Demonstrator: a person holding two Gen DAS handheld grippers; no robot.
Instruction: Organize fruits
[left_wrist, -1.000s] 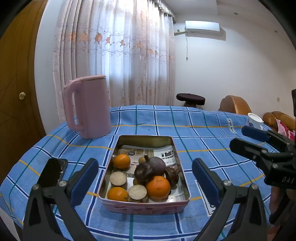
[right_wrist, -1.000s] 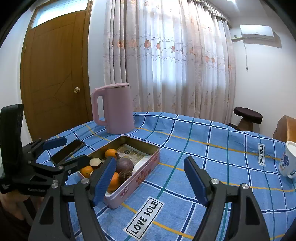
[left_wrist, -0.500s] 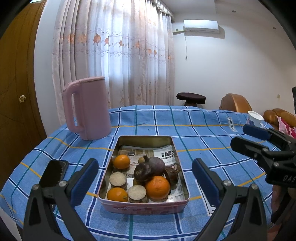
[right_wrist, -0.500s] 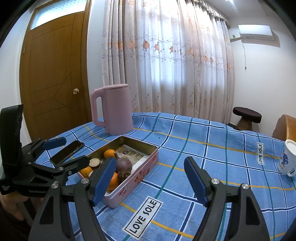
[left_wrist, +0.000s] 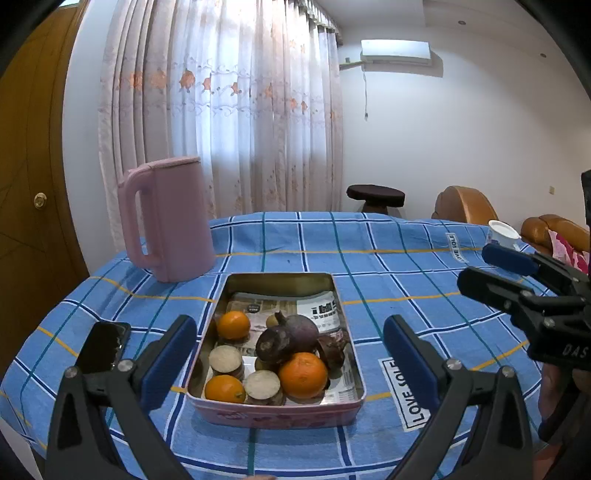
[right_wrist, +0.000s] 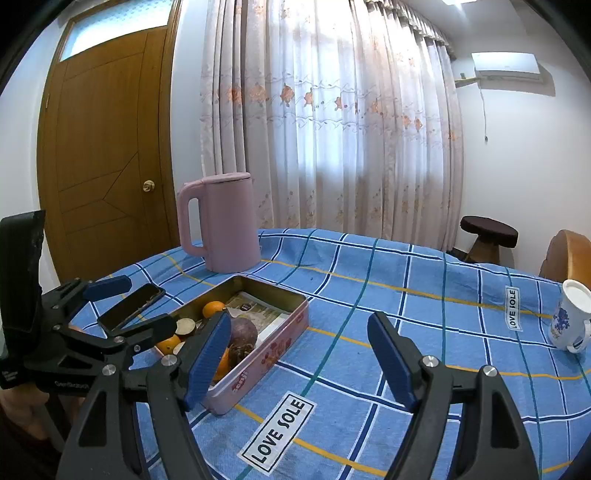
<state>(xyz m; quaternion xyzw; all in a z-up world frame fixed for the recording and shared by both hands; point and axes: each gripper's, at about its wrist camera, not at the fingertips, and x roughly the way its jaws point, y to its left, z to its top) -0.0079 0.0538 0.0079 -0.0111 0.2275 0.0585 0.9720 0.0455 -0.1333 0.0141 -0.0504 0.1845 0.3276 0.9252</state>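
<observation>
A pink metal tin (left_wrist: 273, 408) lined with newspaper sits on the blue checked tablecloth and holds several fruits: three oranges, one at the front (left_wrist: 303, 374), dark purple fruits (left_wrist: 286, 338) and cut brown halves (left_wrist: 225, 360). My left gripper (left_wrist: 288, 363) is open and empty, its fingers either side of the tin's near end, above it. My right gripper (right_wrist: 299, 354) is open and empty over the cloth, to the right of the tin (right_wrist: 280, 339). Each gripper shows in the other's view.
A pink kettle (left_wrist: 166, 221) stands behind the tin at the left. A black phone (left_wrist: 103, 347) lies left of the tin. A white mug (right_wrist: 570, 319) stands at the far right. The table edge is near, with a stool and chairs beyond.
Both views have shifted slightly; the tin sits a little lower and closer in the left wrist view. Both grippers stay open and empty.
</observation>
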